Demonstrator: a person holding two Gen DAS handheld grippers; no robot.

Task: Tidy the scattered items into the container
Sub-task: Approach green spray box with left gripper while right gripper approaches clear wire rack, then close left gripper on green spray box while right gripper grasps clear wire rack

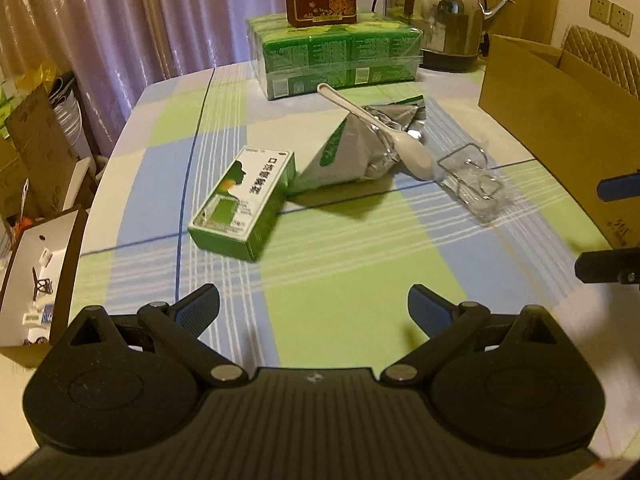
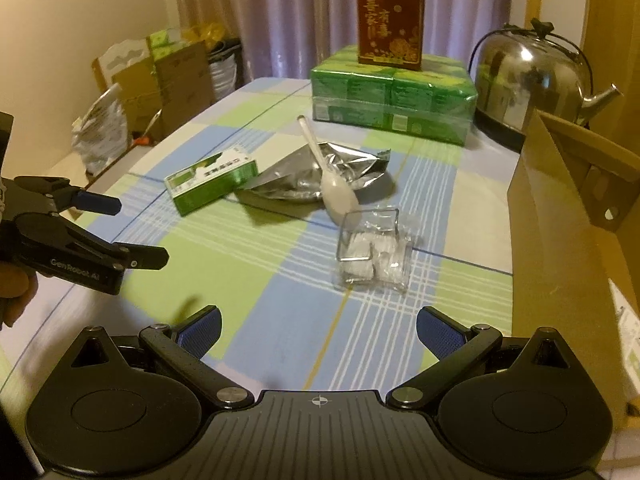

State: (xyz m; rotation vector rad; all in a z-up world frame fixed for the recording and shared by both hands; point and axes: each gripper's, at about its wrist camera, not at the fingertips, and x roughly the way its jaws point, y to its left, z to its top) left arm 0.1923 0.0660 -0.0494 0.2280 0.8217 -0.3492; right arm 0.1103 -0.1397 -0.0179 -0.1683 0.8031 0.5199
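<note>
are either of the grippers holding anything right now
Nothing is held: the left gripper and the right gripper are both open, fingers empty above the tablecloth.

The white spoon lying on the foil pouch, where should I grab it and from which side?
Probably grip the white spoon mid-handle, coming from above with fingers across it. The handle slopes up clear of the foil pouch, while the bowl rests low beside the clear plastic packet.

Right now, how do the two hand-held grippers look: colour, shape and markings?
Both the left gripper and the right gripper are matte black, with round pivot housings, silver rivets and blue ribbed finger pads. The left one carries white "GenRobot.AI" lettering on its side. No cables visible.
</note>
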